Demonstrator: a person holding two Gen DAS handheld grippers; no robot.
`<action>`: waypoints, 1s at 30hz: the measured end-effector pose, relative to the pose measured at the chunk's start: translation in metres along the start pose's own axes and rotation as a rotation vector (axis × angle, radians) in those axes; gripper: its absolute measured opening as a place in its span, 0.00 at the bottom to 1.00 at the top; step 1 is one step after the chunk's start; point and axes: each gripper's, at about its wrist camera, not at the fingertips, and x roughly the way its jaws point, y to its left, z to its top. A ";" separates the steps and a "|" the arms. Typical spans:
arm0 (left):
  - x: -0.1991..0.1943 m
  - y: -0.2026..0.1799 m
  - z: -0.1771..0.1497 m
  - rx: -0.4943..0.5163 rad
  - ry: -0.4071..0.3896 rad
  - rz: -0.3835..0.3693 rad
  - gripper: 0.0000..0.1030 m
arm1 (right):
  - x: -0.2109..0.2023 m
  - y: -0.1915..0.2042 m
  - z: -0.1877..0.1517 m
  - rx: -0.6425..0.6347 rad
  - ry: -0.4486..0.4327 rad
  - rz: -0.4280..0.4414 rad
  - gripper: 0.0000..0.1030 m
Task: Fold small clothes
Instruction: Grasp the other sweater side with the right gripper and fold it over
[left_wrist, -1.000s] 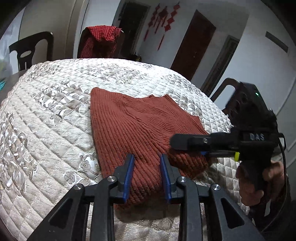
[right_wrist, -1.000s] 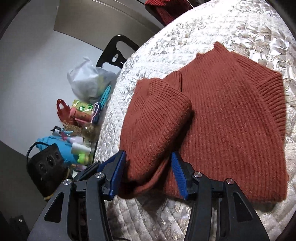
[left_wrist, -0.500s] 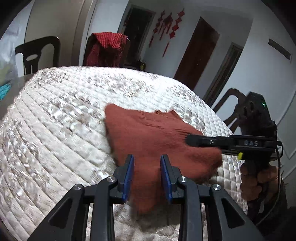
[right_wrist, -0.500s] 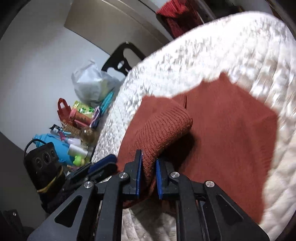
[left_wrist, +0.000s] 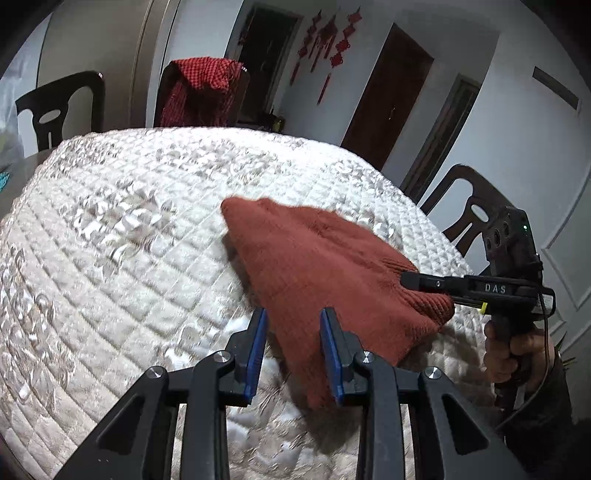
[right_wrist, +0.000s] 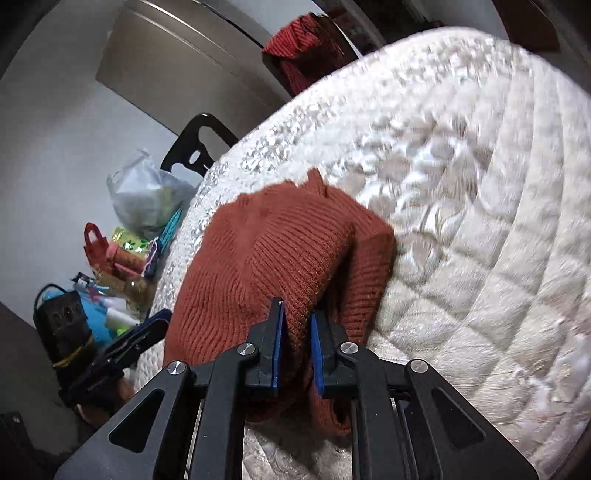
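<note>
A rust-red knitted sweater (left_wrist: 317, 266) lies bunched on the white quilted table cover (left_wrist: 129, 229), partly lifted off it. My right gripper (right_wrist: 296, 325) is shut on a fold of the sweater (right_wrist: 273, 258) and holds it up; it also shows in the left wrist view (left_wrist: 410, 280) at the sweater's right edge. My left gripper (left_wrist: 293, 332) is open, its blue pads to either side of the sweater's near edge, not closed on it. It shows in the right wrist view (right_wrist: 147, 328) at lower left.
Dark chairs stand around the table (left_wrist: 62, 107), one with a red checked cloth (left_wrist: 201, 92) draped on it, another at the right (left_wrist: 469, 210). A plastic bag (right_wrist: 144, 195) and cluttered bottles (right_wrist: 122, 258) sit at the table's left side.
My right gripper closed on the sweater's folded edge and lifted it, dragging the sweater into a bunched shape. The left gripper stayed open as the cloth shifted right.
</note>
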 end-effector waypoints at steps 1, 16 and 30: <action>-0.001 -0.003 0.003 0.007 -0.008 -0.002 0.31 | -0.002 0.003 0.002 -0.012 -0.006 0.001 0.13; 0.023 -0.029 -0.005 0.130 0.047 0.034 0.31 | -0.030 0.003 -0.005 -0.039 -0.089 -0.089 0.13; 0.068 -0.036 0.016 0.197 0.037 0.128 0.35 | 0.021 0.014 0.009 -0.163 -0.046 -0.212 0.13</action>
